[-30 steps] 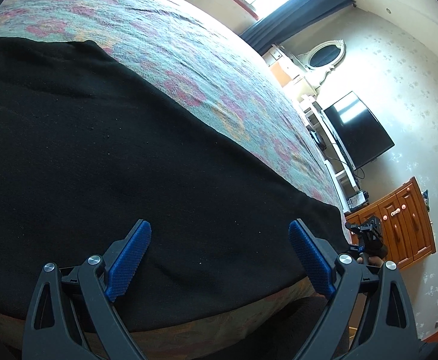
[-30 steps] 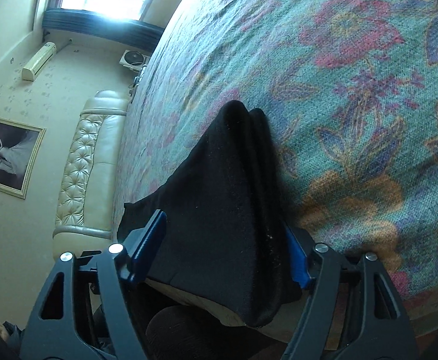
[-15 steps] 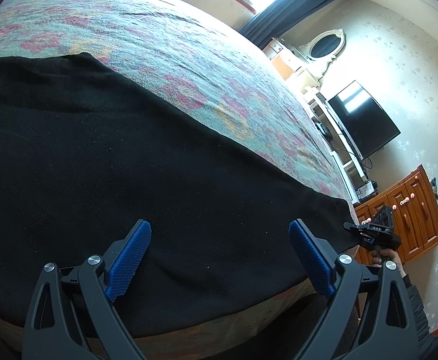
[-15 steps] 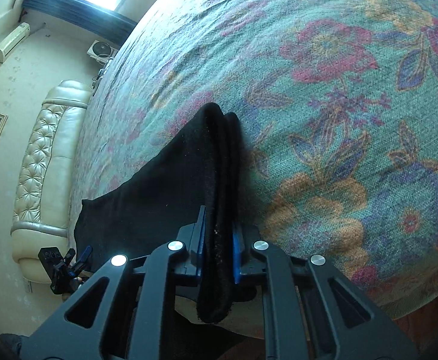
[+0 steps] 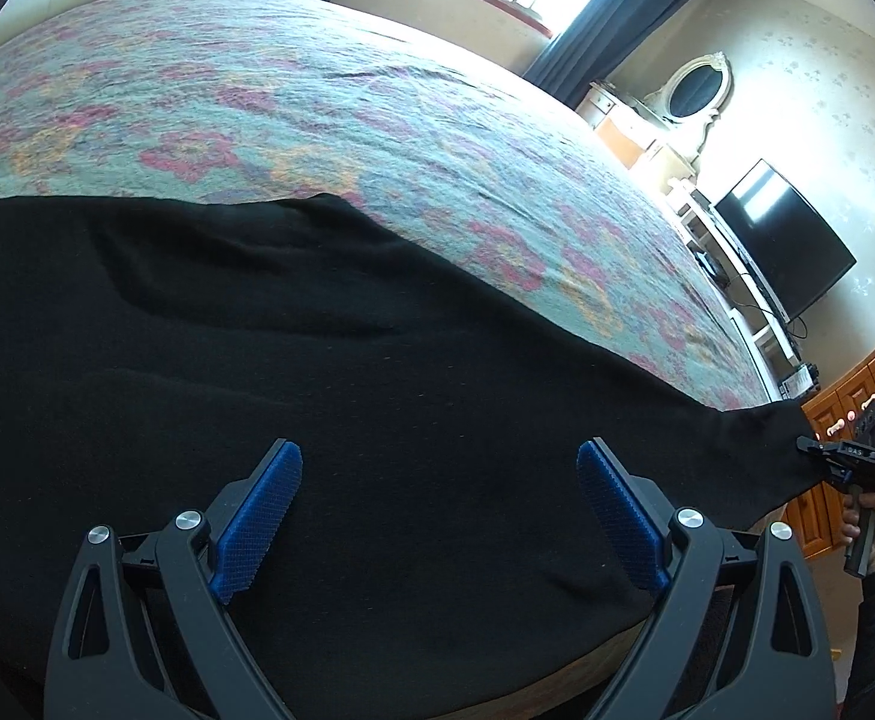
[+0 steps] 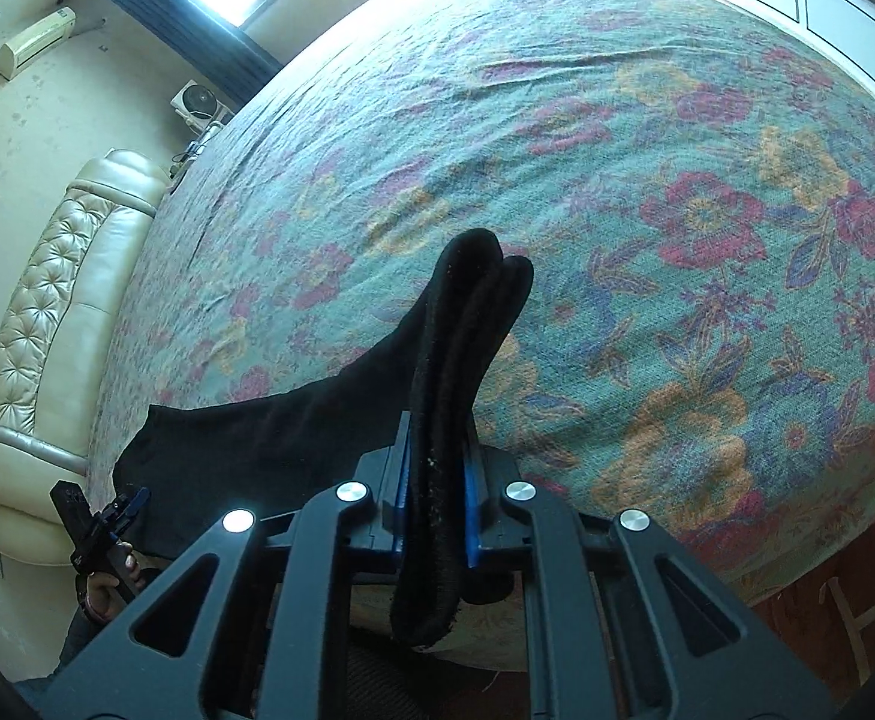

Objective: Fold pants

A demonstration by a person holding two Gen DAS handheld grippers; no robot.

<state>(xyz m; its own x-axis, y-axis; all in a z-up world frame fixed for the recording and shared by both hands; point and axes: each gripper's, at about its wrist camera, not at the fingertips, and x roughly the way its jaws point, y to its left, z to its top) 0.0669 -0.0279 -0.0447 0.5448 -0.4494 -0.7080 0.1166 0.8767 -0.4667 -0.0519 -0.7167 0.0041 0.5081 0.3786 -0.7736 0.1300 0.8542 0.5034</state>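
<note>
my right gripper point(image 6: 434, 495) has just clamped the pants point(image 6: 455, 360) end and lifted it off the bed point(image 6: 617, 180).

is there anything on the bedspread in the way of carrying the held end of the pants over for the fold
Nothing visible. The right tool is shut on the end of the black pants, and the floral bedspread beyond it shows only wrinkles. The left tool is open above the cloth, gripping nothing.

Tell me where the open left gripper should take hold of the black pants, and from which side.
The near edge of the pants at the bed's front, from the front with the left gripper: that edge overhangs, and the right gripper holds the other end.
</note>
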